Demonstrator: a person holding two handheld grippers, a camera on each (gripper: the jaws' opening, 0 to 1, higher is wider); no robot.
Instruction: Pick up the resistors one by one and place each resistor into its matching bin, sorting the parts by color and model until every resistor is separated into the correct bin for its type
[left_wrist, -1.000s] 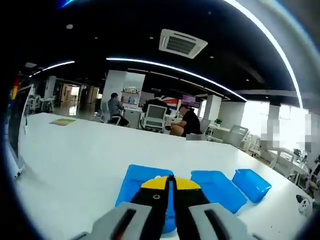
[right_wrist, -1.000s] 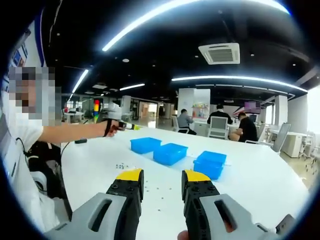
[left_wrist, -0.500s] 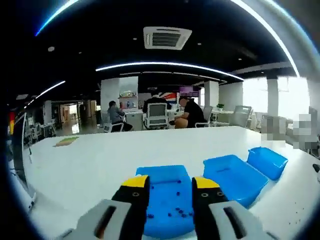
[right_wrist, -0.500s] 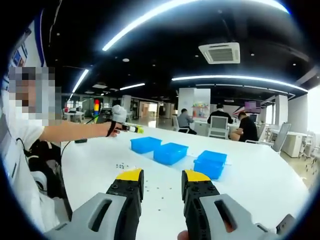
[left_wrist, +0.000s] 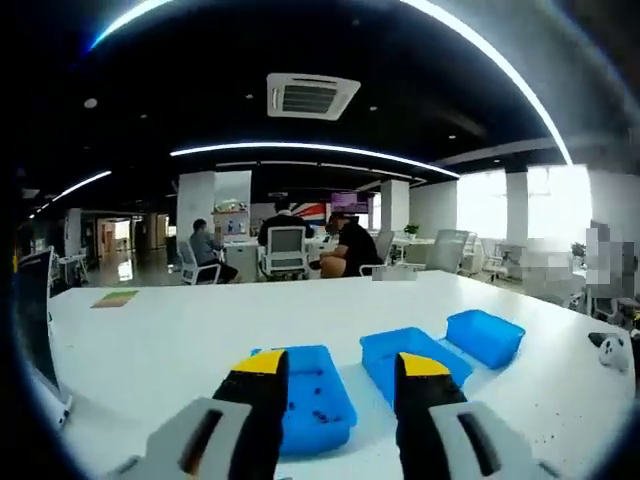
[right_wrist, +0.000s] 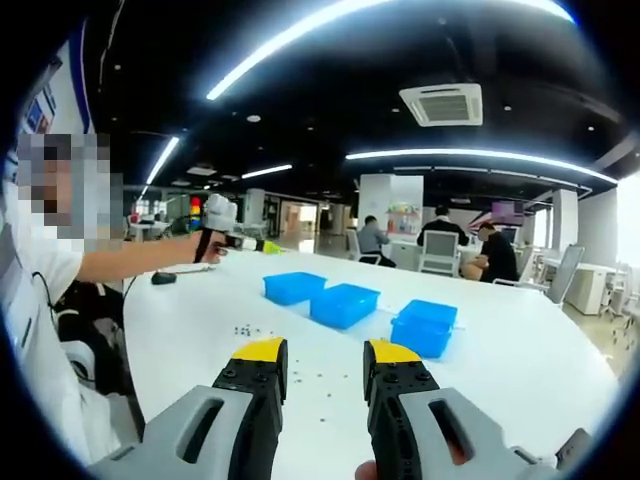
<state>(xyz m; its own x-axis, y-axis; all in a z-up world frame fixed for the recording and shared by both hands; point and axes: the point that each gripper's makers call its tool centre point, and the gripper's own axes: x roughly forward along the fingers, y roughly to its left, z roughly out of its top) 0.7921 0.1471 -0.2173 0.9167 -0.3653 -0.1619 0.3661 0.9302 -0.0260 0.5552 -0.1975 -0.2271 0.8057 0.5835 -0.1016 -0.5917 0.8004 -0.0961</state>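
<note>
Between the left tool's (left_wrist: 338, 372) parted, empty yellow-tipped jaws lies the near bin (left_wrist: 312, 400), a shallow blue tray with a few dark resistors already on its floor. Just past the tool's right jaw sits the middle bin (left_wrist: 408, 352), and beyond that the far bin (left_wrist: 485, 336), all three in a row on the white tabletop (left_wrist: 170, 335). Dark specks lie scattered on the tabletop at the far right of this tool's view.

Ahead of the right tool (right_wrist: 327, 362), whose jaws also stand apart with nothing between them, loose resistors (right_wrist: 322, 381) are strewn over the tabletop, with a small cluster (right_wrist: 243, 330) further out and to the left. Well beyond them are the same three bins (right_wrist: 344, 304). The left tool also shows here, held up on the person's outstretched arm (right_wrist: 130, 262), off to the left and above the tabletop.

My reading: a drop into the near bin looks finished, since the left tool is released above it, and the cycle is between picks. Next, one tool must come down to the loose pile, single out one resistor without catching its neighbours, close gently on so small a part, and judge its colour and model before choosing a bin. Type is too small to tell from here.
</note>
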